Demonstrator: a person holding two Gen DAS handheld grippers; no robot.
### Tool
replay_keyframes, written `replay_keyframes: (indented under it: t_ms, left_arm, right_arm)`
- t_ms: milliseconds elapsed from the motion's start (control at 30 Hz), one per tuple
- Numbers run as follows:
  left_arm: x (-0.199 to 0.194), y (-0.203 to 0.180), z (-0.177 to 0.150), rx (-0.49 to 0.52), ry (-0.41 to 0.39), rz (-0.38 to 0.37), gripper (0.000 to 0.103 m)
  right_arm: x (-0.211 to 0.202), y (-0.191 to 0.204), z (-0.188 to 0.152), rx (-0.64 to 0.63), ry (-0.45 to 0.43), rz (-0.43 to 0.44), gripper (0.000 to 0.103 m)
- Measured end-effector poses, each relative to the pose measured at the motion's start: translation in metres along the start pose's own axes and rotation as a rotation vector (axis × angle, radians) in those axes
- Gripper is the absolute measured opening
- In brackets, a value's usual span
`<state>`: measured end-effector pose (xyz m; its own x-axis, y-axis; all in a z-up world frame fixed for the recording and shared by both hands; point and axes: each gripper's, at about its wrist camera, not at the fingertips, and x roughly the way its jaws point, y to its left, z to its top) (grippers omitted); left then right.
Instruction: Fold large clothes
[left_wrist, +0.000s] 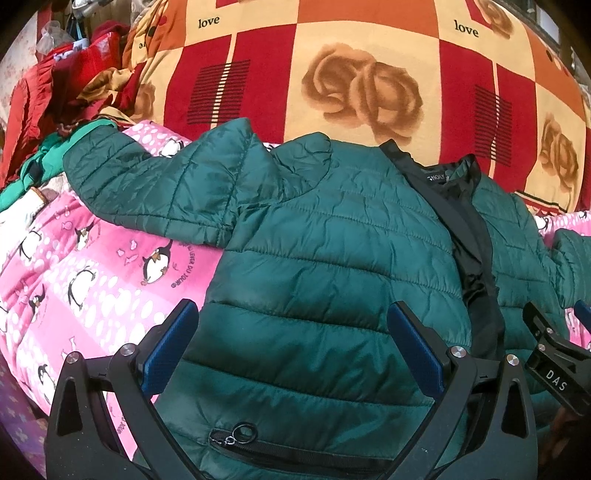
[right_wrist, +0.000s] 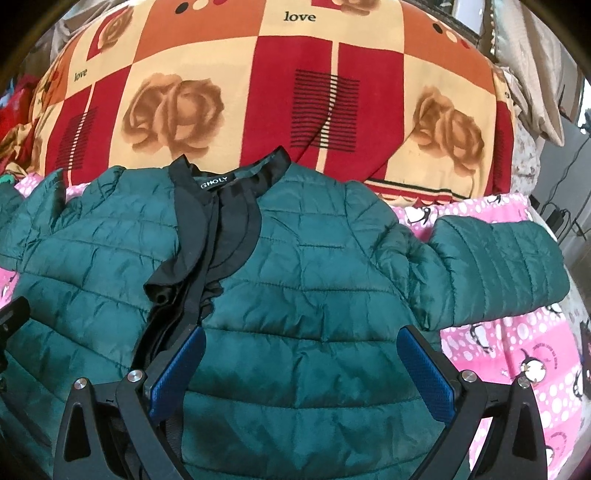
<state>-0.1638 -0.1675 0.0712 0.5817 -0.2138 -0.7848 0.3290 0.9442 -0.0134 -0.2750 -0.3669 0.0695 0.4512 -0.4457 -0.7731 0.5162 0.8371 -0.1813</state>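
From my left tool's camera, my left tool (left_wrist: 291, 354) hangs just above the jacket (left_wrist: 314, 258) with its two blue ribbed pads (left_wrist: 170, 350) spread wide and nothing between them. The jacket is dark green, glossy and puffy, stitched in crosswise quilted bands, and it lies front up and spread flat on a pink blanket (left_wrist: 92, 266) printed with penguins and white dots. Its black lining (left_wrist: 469, 258) shows down the open front. One sleeve (left_wrist: 147, 181) reaches out to the left, wrinkled. A zipped pocket (left_wrist: 258, 443) with a small ring pull sits near the hem below me. Behind lies a plush red, orange and cream checked cover (left_wrist: 351, 92) with roses. My right tool (left_wrist: 554, 354) shows at the right edge

From my right tool's camera, my right tool (right_wrist: 301, 365) is likewise released, its blue pads (right_wrist: 424, 369) wide apart over the jacket's (right_wrist: 314, 277) right chest panel. The black collar (right_wrist: 236, 177) carries a woven label. The other sleeve (right_wrist: 498, 266) lies to the right, thick and ribbed, on the pink blanket (right_wrist: 517, 350). The checked cover (right_wrist: 258, 92) fills the background
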Motion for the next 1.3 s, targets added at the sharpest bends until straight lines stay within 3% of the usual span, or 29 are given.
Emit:
replay_keyframes:
  t_ms: [400,833,1300]
  left_arm:
    - [0.004,0.000,-0.003,-0.007,0.011,-0.001,0.102]
    - [0.006,-0.001,-0.002,0.004,-0.002,0.006,0.102]
    - [0.015,0.053,0.037,-0.045,-0.038,0.099,0.102]
  right_arm:
    - [0.004,-0.018,-0.009,0.102,0.022,0.056,0.103]
    - [0.006,-0.021,-0.011,0.114,0.006,0.061,0.103]
    - [0.025,-0.016,0.012,0.087,0.013,0.067,0.103]
